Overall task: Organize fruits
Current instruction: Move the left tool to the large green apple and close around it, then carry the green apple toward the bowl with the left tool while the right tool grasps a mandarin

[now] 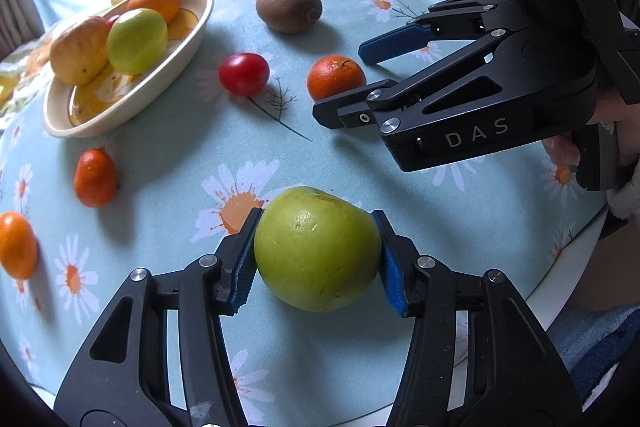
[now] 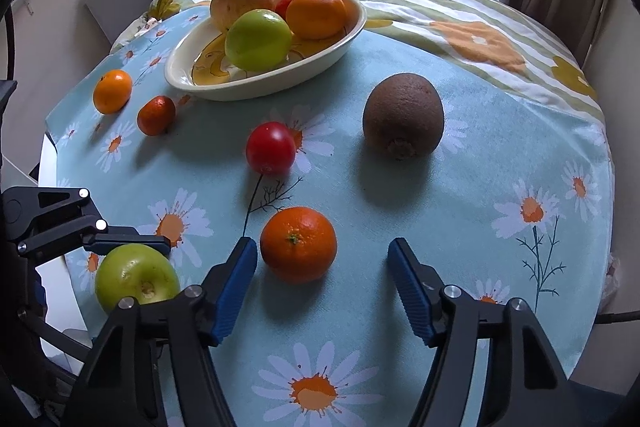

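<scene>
My left gripper (image 1: pixel 316 251) is shut on a green apple (image 1: pixel 318 249), with both blue pads against its sides just above the tablecloth; the apple also shows in the right wrist view (image 2: pixel 136 277). My right gripper (image 2: pixel 322 279) is open and empty, with a mandarin (image 2: pixel 298 243) just ahead between its fingers. In the left wrist view the right gripper (image 1: pixel 340 79) sits beside that mandarin (image 1: pixel 334 77). A cream bowl (image 2: pixel 260 85) holds a green apple (image 2: pixel 258 39), an orange (image 2: pixel 316 13) and a yellow apple (image 2: pixel 242 3).
On the daisy tablecloth lie a red tomato (image 2: pixel 270 147), a kiwi (image 2: pixel 402 115), a small dark mandarin (image 2: pixel 156 115) and an orange mandarin (image 2: pixel 112 91). A striped flowered cloth (image 2: pixel 460 23) lies behind. The table's white edge (image 1: pixel 560 291) is near right.
</scene>
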Demonstrator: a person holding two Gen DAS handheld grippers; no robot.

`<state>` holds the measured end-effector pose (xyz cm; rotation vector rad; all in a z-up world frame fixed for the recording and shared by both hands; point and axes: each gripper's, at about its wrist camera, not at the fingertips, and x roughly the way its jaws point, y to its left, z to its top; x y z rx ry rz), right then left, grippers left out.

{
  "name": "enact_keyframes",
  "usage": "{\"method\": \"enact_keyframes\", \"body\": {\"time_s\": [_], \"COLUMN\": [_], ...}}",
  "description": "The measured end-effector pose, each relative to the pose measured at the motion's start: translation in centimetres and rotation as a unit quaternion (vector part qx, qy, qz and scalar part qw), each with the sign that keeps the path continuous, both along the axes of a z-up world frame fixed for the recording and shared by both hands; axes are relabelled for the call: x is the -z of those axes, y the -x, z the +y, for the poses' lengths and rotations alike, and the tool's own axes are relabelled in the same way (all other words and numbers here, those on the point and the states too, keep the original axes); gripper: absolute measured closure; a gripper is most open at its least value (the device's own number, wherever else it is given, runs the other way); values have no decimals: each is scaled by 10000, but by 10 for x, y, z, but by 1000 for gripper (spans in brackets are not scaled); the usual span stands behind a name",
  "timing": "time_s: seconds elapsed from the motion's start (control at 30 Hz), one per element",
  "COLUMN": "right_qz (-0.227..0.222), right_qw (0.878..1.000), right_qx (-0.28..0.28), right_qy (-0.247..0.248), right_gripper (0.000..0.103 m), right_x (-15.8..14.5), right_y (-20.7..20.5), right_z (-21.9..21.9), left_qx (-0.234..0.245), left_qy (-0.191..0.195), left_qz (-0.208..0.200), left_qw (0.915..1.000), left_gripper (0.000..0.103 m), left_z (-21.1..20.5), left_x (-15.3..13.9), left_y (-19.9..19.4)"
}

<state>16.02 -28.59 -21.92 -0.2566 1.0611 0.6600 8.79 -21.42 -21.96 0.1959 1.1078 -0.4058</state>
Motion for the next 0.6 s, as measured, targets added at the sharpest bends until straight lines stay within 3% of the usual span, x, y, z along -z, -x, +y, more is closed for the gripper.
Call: {"method": "enact_keyframes", "body": {"time_s": [0.23,0.3,0.37,0.6], "right_qz": [-5,10,53,-1], "right_qw": [10000,9999,9997,9998], "right_qx": [11,-32,-94,-137], "right_qy": [-48,-102,-198,-160], "right_gripper": [46,54,69,69], "right_x": [0,-2,-3,-10], "right_y": [-2,-1,-1,3], "right_z": [3,3,5,11], "left_qx": [-154,-218,-288,-469], "left_qy": [3,16,33,27], "left_qz": [5,6,-2,-116], "left_qw": [9999,9998,9996,9988], "left_gripper": [46,46,46,46], "left_z": [10,14,18,29], "left_x": [0,0,-1,-12], "left_y": [-1,0,1,2]}}
